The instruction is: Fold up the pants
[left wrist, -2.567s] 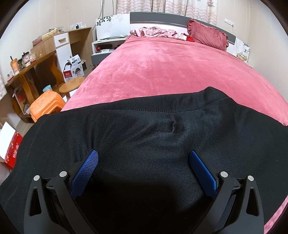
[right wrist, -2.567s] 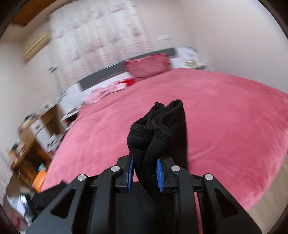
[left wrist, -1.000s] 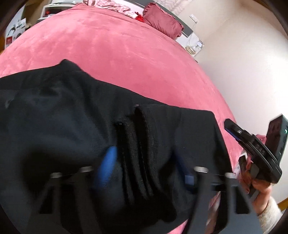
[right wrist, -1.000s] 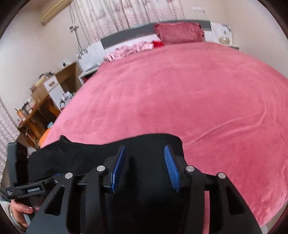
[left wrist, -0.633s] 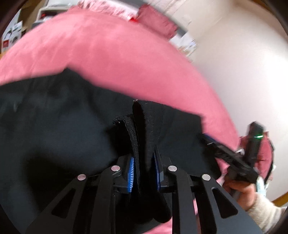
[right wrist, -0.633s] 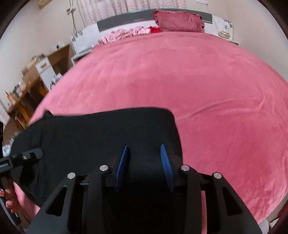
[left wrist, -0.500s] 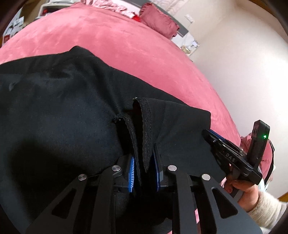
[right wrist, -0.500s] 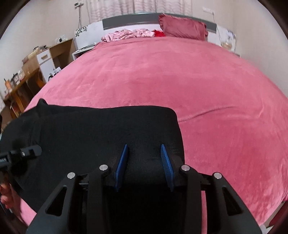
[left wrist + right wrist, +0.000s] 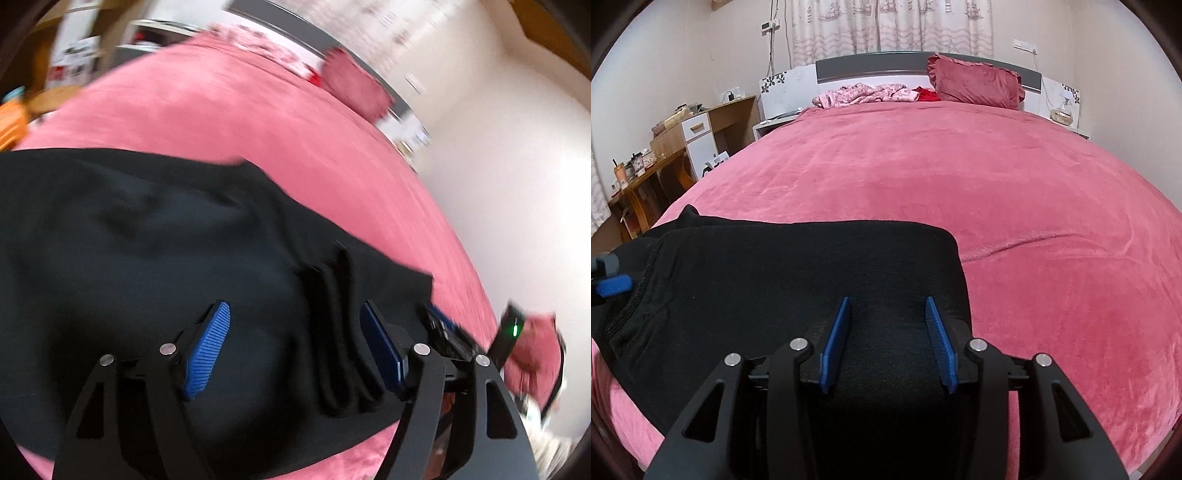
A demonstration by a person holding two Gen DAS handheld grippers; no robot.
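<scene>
Left gripper (image 9: pixel 295 347) is spreading its jaws over the black pants (image 9: pixel 798 273), ridged hem loose between them, right gripper (image 9: pixel 888 341) looks half spread and probably not pinching, pants lying on the pink bedspread's (image 9: pixel 960 177) near edge, pillow (image 9: pixel 975 86) way back.

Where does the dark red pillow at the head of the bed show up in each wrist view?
Left wrist: dark red pillow, blurred, upper centre-right, beyond the black pants.
Right wrist: pillow top centre-right, against the headboard.
Shared landmark: pink bedspread.
</scene>
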